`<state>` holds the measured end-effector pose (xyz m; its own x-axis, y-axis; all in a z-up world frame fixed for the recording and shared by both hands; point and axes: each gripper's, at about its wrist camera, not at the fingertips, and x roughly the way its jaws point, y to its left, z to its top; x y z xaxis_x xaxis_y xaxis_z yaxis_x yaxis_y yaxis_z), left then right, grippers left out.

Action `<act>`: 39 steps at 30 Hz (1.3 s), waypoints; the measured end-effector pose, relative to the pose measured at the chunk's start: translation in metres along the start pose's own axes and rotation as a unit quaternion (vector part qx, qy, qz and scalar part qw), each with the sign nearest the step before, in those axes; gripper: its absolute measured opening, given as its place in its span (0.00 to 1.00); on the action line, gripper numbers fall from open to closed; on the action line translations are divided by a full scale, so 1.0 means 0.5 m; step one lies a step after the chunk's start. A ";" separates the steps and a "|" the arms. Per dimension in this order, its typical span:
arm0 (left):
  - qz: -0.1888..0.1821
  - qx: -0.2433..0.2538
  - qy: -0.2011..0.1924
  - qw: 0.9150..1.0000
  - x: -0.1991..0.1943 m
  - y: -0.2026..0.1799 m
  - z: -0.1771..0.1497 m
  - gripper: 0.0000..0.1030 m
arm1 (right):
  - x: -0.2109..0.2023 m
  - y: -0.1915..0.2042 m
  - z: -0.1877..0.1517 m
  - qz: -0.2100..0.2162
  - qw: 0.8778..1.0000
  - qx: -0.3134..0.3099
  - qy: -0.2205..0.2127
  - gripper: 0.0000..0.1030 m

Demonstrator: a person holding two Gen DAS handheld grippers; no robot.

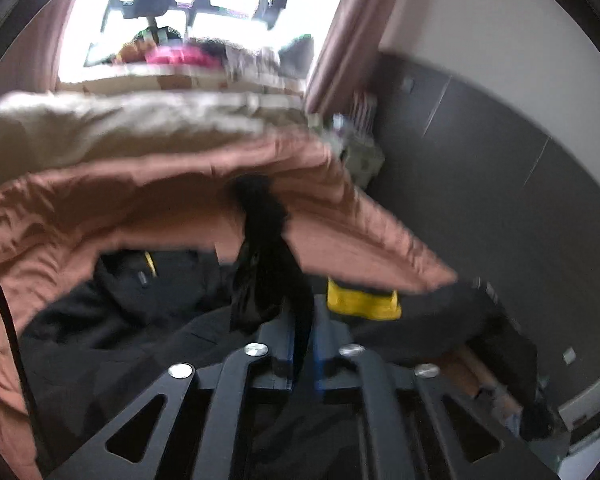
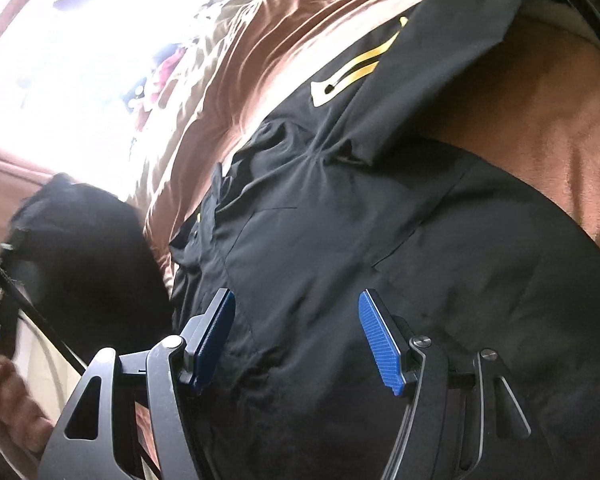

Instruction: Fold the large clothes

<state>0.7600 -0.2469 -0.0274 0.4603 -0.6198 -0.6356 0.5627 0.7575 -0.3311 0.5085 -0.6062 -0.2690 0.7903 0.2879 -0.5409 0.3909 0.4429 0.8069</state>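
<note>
Rust-brown bedsheet (image 1: 100, 192) rumpled; cream blanket (image 1: 100, 128) beyond; pink curtain (image 1: 352, 32) beside grey wall panel (image 1: 480, 168).

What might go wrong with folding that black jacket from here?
The left gripper has only a thin strip of the jacket between its pads; it may slip out. The right gripper is open above the cloth, so that side is loose. The bedspread is rumpled; the fold may come out crooked.

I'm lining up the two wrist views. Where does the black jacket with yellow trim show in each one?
Left wrist: the black jacket lies across the lower middle, under the lifted edge of the pink-brown bedspread; a strip of it runs between the left gripper's pads.
Right wrist: the jacket fills the centre and lower right, beyond the open right gripper.
Shared landmark: the bedspread.
</note>
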 end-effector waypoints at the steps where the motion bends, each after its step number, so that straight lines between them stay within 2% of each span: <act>1: -0.006 -0.005 0.023 1.000 0.023 0.006 -0.015 0.44 | 0.003 0.000 0.001 0.002 1.000 0.001 0.001 0.61; 2: -0.009 -0.011 0.034 0.999 0.037 0.011 -0.026 0.60 | 0.005 0.000 0.000 0.003 1.000 0.002 0.003 0.61; 4: -0.008 -0.021 0.040 0.999 0.041 0.032 -0.056 0.70 | 0.011 0.001 0.002 0.005 1.000 0.002 0.007 0.61; 8: 0.014 -0.043 0.038 0.998 0.002 0.087 -0.087 0.71 | 0.029 0.014 0.001 0.013 1.000 -0.009 0.017 0.61; 11: 0.062 -0.053 0.031 0.996 -0.044 0.148 -0.111 0.71 | 0.057 0.018 0.003 0.008 0.999 -0.017 0.026 0.61; 13: 0.099 -0.064 0.028 0.993 -0.083 0.201 -0.132 0.71 | 0.074 0.016 0.005 0.010 0.999 -0.016 0.028 0.61; 19: 0.175 -0.098 0.028 0.979 -0.156 0.327 -0.201 0.71 | 0.117 -0.001 0.012 0.010 0.999 -0.011 0.029 0.60; 20: 0.184 -0.103 0.031 0.977 -0.164 0.344 -0.212 0.71 | 0.123 -0.006 0.012 0.012 0.999 -0.008 0.031 0.58; 22: 0.200 -0.113 0.039 0.973 -0.175 0.379 -0.242 0.71 | 0.137 -0.013 0.009 0.017 0.999 -0.001 0.036 0.45; 28: 0.243 -0.116 0.079 0.960 -0.161 0.451 -0.322 0.68 | 0.171 -0.034 0.017 0.013 0.999 -0.003 0.041 0.28; 31: 0.252 -0.120 0.106 0.954 -0.138 0.486 -0.366 0.66 | 0.181 -0.046 0.027 0.017 0.999 -0.002 0.042 0.21; 33: 0.258 -0.122 0.124 0.950 -0.117 0.505 -0.387 0.61 | 0.189 -0.052 0.036 0.017 0.999 -0.002 0.043 0.15; 35: 0.264 -0.129 0.140 0.945 -0.093 0.526 -0.405 0.51 | 0.199 -0.056 0.049 0.017 0.999 -0.005 0.043 0.08; 37: 0.268 -0.140 0.143 0.942 -0.077 0.544 -0.416 0.48 | 0.202 -0.057 0.057 0.016 0.999 -0.014 0.042 0.01; 39: 0.279 -0.146 0.136 0.939 -0.070 0.557 -0.420 0.46 | 0.203 -0.057 0.057 0.017 0.999 -0.023 0.038 0.00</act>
<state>0.7564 0.0287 -0.2438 0.4126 -0.0640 -0.9087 0.0552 0.9975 -0.0452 0.5910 -0.6140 -0.3402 0.7643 0.3652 -0.5315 0.3418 0.4695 0.8141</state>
